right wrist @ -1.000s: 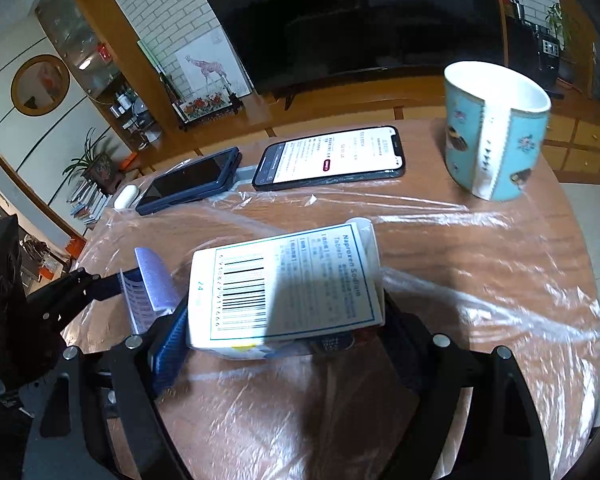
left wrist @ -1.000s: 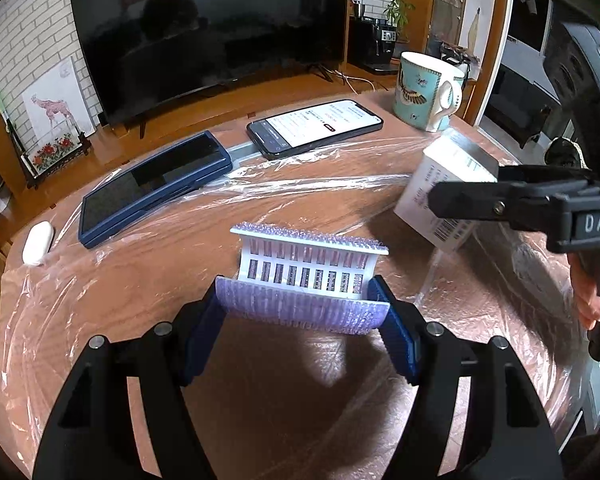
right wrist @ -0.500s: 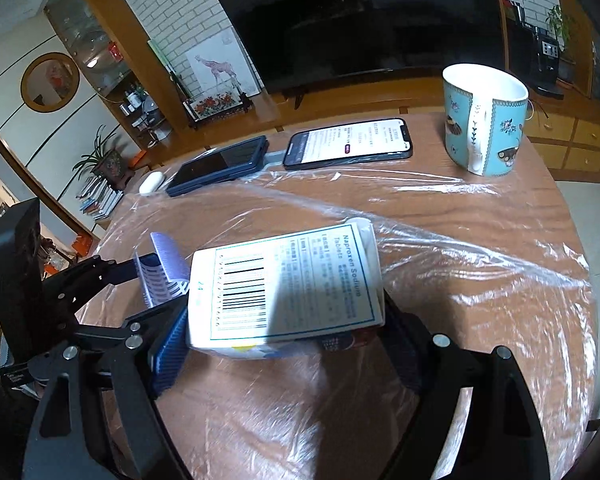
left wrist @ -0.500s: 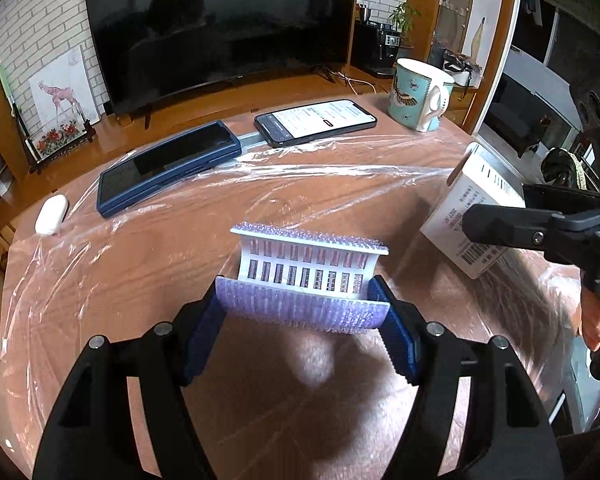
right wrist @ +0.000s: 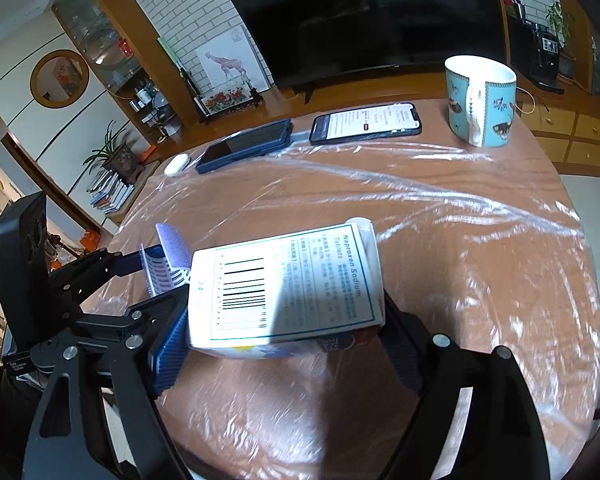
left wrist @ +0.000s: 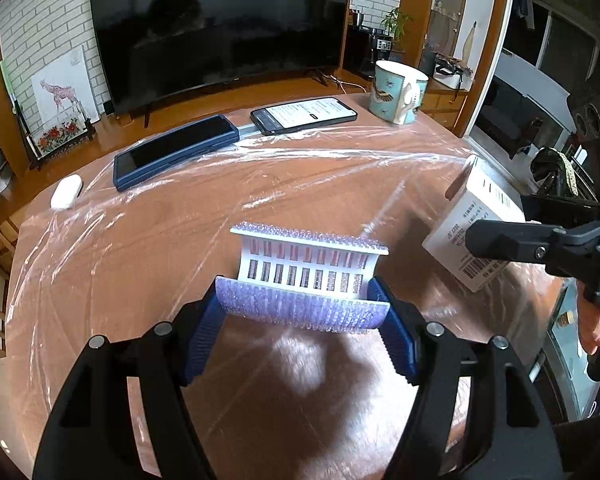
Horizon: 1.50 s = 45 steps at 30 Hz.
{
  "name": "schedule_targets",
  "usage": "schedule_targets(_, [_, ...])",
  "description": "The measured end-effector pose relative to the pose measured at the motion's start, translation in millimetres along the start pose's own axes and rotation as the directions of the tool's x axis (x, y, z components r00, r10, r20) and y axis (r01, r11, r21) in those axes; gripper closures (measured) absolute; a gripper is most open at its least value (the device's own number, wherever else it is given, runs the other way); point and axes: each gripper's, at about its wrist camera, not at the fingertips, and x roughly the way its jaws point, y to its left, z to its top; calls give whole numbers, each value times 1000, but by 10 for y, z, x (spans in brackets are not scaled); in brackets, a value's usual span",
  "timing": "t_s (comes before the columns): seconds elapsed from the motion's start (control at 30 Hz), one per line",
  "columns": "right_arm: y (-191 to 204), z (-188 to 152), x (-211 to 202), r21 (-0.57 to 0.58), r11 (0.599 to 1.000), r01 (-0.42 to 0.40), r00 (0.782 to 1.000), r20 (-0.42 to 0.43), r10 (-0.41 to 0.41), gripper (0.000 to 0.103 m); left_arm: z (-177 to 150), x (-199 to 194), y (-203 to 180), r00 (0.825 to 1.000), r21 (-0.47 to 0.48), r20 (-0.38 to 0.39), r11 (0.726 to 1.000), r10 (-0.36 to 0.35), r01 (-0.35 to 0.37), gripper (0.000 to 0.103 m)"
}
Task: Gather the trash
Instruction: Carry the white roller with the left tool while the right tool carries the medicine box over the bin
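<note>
My left gripper [left wrist: 302,316] is shut on a white and purple plastic blister tray [left wrist: 306,276], held above the round wooden table [left wrist: 172,240]. My right gripper [right wrist: 278,340] is shut on a white medicine box [right wrist: 288,284] with a barcode, held above the table's near edge. The box also shows in the left wrist view [left wrist: 474,224] at the right, with the right gripper [left wrist: 536,240] around it. The tray and left gripper show in the right wrist view [right wrist: 168,264] at the left.
The table is covered with clear plastic film [right wrist: 440,200]. At the far side lie a lit phone [left wrist: 304,114], a dark blue case [left wrist: 176,150], a small white earbud case [left wrist: 66,196] and a blue mug [left wrist: 398,92]. A TV [left wrist: 220,36] stands behind.
Both grippers have pulled back and up from the table with their loads. The phones and mug look farther away. The box has shifted toward the right edge in the left view.
</note>
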Motion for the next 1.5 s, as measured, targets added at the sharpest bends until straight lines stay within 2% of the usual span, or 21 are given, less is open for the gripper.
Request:
schedule_targets(0.77, [442,-754,-440,2,999,-41,999,-18,41,21,-605,-542,-284,1000,42,0,999,-26,26,32])
schedule_targets(1.5, [665,-1357,-757,-16,999,-29,998,-61,28,21,-1154,-904,-508,997,116,-31,991,-64,67,32])
